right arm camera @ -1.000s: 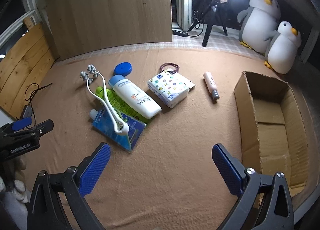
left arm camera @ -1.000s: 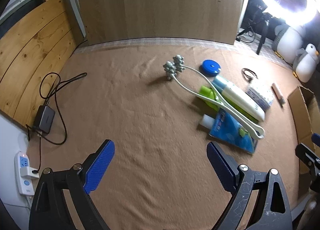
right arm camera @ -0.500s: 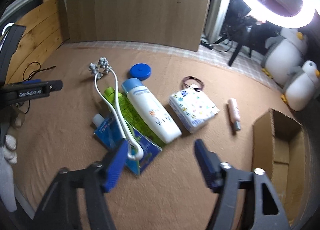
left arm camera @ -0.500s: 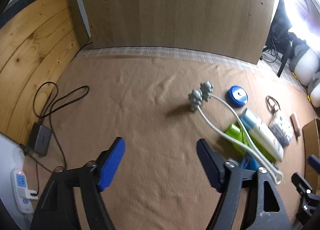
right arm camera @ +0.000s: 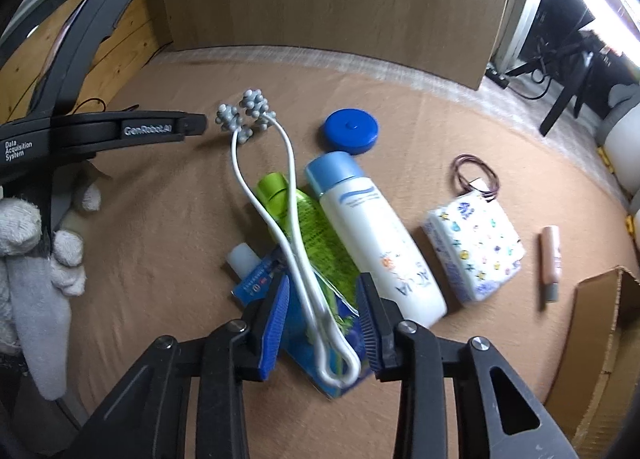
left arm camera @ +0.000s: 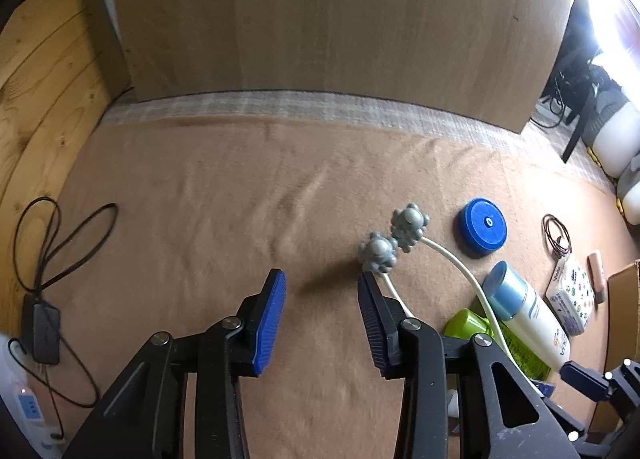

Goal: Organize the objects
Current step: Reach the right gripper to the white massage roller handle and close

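Note:
A white two-pronged massager with grey knobbly heads (right arm camera: 244, 115) lies across a green tube (right arm camera: 280, 195) and a blue pouch (right arm camera: 256, 283), beside a white bottle with a blue cap (right arm camera: 372, 235). My right gripper (right arm camera: 323, 283) straddles the massager's white handle; its jaws are closing and the pads do not press on it. My left gripper (left arm camera: 320, 279) hovers over bare cloth with its jaws closing on nothing. Its right fingertip is just short of the massager heads (left arm camera: 394, 237). A gloved hand (right arm camera: 24, 227) holds the left gripper (right arm camera: 196, 125).
A blue round lid (right arm camera: 351, 130), hair ties (right arm camera: 476, 175), a patterned tissue pack (right arm camera: 474, 243) and a pink tube (right arm camera: 551, 259) lie to the right. A cardboard box (right arm camera: 592, 339) stands at the right edge. A cable and adapter (left arm camera: 40, 331) lie far left, a wooden board (left arm camera: 320, 19) behind.
Both grippers moved forward and down toward the objects while their jaws narrowed. The right one now straddles the massager handle. The left one came up beside the massager heads.

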`<state>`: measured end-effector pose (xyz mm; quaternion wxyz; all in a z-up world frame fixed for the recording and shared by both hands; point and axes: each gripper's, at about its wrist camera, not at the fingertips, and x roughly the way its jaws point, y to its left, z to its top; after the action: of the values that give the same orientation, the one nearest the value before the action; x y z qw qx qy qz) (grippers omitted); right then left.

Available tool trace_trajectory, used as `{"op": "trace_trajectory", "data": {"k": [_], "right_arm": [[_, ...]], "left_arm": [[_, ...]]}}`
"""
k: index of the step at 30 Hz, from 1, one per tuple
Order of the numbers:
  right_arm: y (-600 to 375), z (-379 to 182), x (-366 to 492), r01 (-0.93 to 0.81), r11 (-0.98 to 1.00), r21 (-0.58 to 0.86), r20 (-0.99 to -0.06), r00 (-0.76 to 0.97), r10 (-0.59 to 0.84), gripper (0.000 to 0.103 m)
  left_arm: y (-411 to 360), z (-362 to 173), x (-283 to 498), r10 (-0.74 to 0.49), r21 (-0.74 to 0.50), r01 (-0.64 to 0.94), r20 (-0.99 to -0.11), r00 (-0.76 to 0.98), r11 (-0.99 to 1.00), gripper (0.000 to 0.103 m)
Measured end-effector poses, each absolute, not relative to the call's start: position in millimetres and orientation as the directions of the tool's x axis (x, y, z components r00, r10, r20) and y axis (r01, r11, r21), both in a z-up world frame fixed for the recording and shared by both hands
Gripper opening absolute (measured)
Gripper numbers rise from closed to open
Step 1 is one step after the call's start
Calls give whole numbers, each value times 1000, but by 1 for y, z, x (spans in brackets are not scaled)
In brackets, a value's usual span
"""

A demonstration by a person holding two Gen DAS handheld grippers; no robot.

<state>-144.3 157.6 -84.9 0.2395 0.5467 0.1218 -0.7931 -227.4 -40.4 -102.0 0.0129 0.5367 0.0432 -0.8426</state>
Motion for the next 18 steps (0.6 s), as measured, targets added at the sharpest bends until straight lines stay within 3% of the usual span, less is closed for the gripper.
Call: {"op": "trace_trajectory", "data": {"k": [4,12,18], "right_arm": [[154,-89,-149,509,-856,89,-929,-267,-255,31],[148,-103,-153,515,-853,79,-943,-239,-232,25],[138,-113,-151,532,-843,79,-949,-220,-227,17]], "left_arm": [[-39,-115,-228,89,-128,77,-918,-386,-989,32],[-24,-131,-235,93,-126,66,-925,-367,-990,14],[-15,-138,-243,80,-107,52,-923,-377,-993,10]]}}
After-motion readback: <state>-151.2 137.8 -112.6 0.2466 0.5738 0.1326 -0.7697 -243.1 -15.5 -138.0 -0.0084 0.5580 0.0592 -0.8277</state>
